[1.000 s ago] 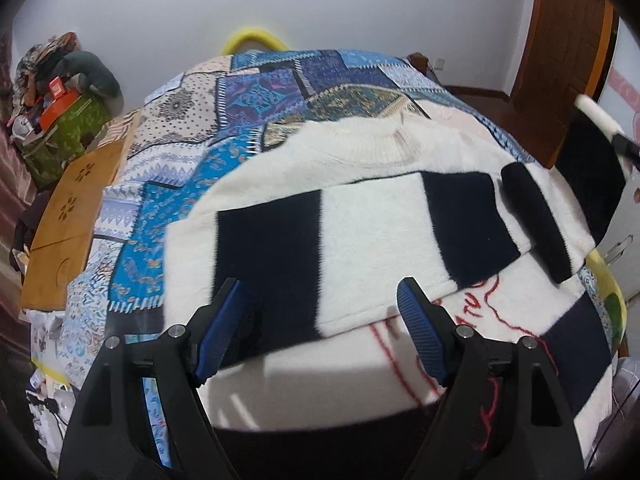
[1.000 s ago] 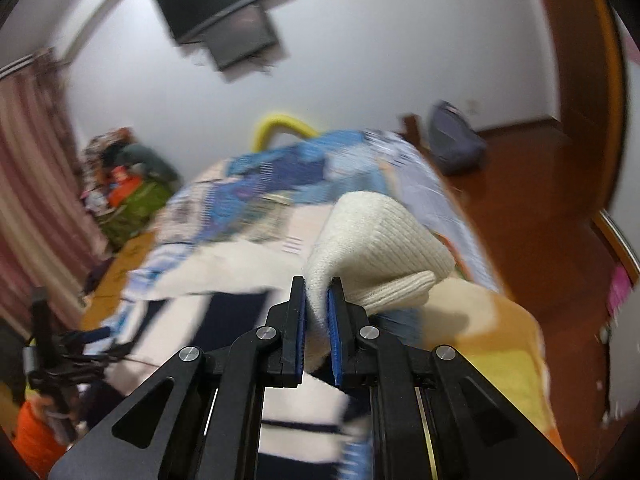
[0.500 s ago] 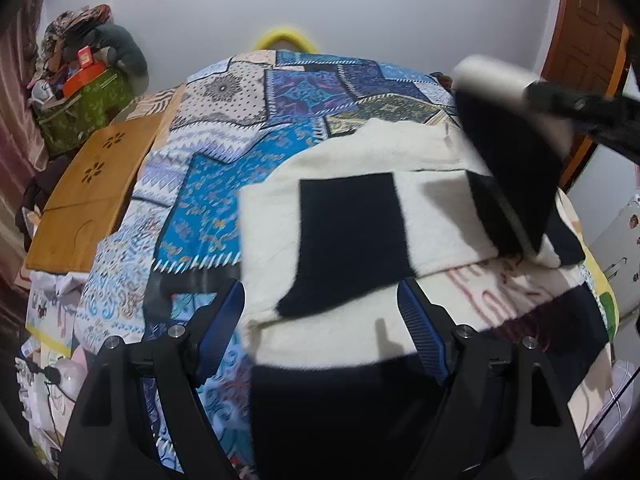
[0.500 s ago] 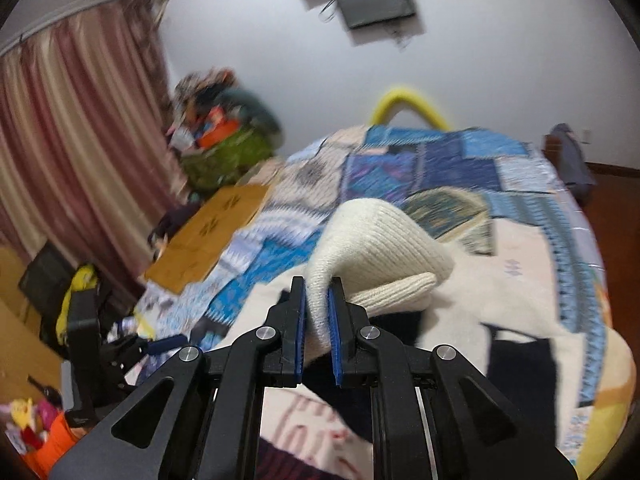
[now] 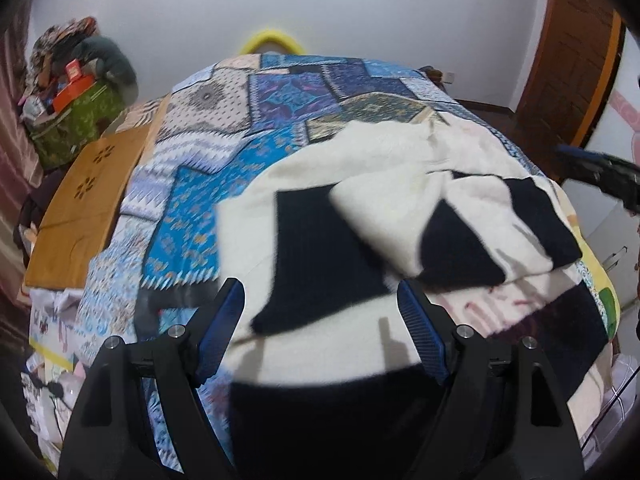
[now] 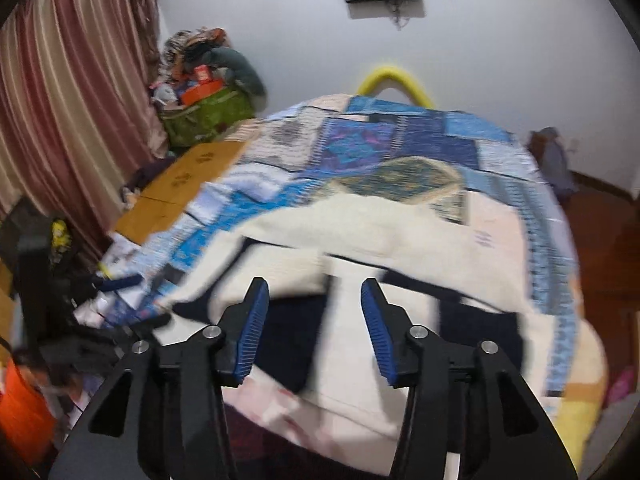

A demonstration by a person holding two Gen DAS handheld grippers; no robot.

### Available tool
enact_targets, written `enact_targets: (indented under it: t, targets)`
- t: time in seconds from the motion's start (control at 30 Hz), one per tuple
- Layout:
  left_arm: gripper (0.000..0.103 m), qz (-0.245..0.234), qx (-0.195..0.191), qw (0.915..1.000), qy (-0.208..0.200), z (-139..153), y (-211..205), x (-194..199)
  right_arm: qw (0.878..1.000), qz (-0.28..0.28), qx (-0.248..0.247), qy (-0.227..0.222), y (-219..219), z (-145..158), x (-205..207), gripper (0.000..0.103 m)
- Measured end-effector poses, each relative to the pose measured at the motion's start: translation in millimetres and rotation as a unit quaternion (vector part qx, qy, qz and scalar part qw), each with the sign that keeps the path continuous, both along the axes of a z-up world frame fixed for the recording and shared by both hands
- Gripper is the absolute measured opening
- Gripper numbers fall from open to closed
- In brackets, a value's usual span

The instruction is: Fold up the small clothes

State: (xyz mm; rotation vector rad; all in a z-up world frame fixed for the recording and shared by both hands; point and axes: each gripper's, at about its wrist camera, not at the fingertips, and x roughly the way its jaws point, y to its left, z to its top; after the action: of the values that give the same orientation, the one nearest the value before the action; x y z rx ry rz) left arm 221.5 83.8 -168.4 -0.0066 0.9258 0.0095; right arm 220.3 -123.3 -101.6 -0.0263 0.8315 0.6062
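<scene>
Left wrist view: cream-and-black knitted sweater (image 5: 360, 216) lies on the bed directly ahead of the left tool (image 5: 320, 320), fingers apart, empty, long axis crosswise. Right tool (image 6: 314, 332) also spread, empty, hovering over the sweater's right half with its folded-in sleeve; left tool looks nearer the unfolded left edge.

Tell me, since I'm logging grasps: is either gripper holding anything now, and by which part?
Nothing is held. The left gripper and right gripper are both open above the sweater, which lies on the bed.
</scene>
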Motion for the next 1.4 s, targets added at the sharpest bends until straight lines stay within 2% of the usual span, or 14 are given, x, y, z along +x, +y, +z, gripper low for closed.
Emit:
enact_targets:
  t: [0.1, 0.23, 0.37, 0.47, 0.5, 0.53, 0.6, 0.7, 0.83, 0.93, 1.07, 1.13, 1.2, 1.4]
  targets:
    - [0.080, -0.022, 0.004, 0.9998, -0.002, 0, -21, 17, 1.000, -0.026, -0.014, 0.004, -37, -5, 0, 0.045]
    - [0.080, -0.037, 0.019, 0.9989, 0.021, -14, -47, 47, 0.997, -0.066, -0.027, 0.016, -82, -17, -3, 0.045]
    - [0.080, -0.034, 0.054, 0.9966, 0.052, -38, -62, 75, 0.994, -0.096, -0.034, 0.035, -118, -35, -8, 0.050]
    - [0.078, -0.031, 0.071, 0.9956, 0.052, -48, -67, 86, 0.992, -0.109, -0.041, 0.049, -136, -48, -12, 0.050]
    - [0.069, -0.031, 0.069, 0.9962, 0.045, -47, -67, 88, 0.991, -0.113, -0.041, 0.054, -140, -52, -14, 0.050]
    - [0.065, -0.032, 0.072, 0.9961, 0.040, -46, -68, 89, 0.990, -0.116, -0.042, 0.060, -145, -57, -15, 0.050]
    - [0.042, -0.028, 0.088, 0.9952, 0.032, -44, -72, 92, 0.989, -0.120, -0.042, 0.070, -151, -65, -18, 0.050]
    - [0.014, -0.021, 0.110, 0.9933, 0.029, -40, -69, 95, 0.988, -0.124, -0.031, 0.082, -155, -74, -20, 0.050]
    - [0.013, 0.001, 0.065, 0.9978, 0.016, -22, -38, 90, 0.988, -0.125, -0.014, 0.085, -155, -77, -22, 0.050]
    - [0.013, 0.020, 0.045, 0.9986, 0.019, -17, -13, 84, 0.989, -0.120, -0.010, 0.083, -152, -77, -23, 0.050]
    - [0.013, 0.029, 0.027, 0.9982, 0.045, -26, 8, 74, 0.990, -0.116, -0.013, 0.083, -146, -78, -22, 0.050]
    - [0.015, 0.027, 0.005, 0.9977, 0.061, -36, 18, 70, 0.990, -0.114, -0.012, 0.084, -142, -78, -22, 0.050]
    - [0.013, 0.028, -0.010, 0.9971, 0.070, -44, 23, 67, 0.990, -0.111, -0.017, 0.085, -137, -79, -22, 0.050]
    - [0.009, 0.027, 0.005, 0.9992, 0.028, -34, 23, 54, 0.990, -0.107, -0.028, 0.087, -129, -78, -23, 0.050]
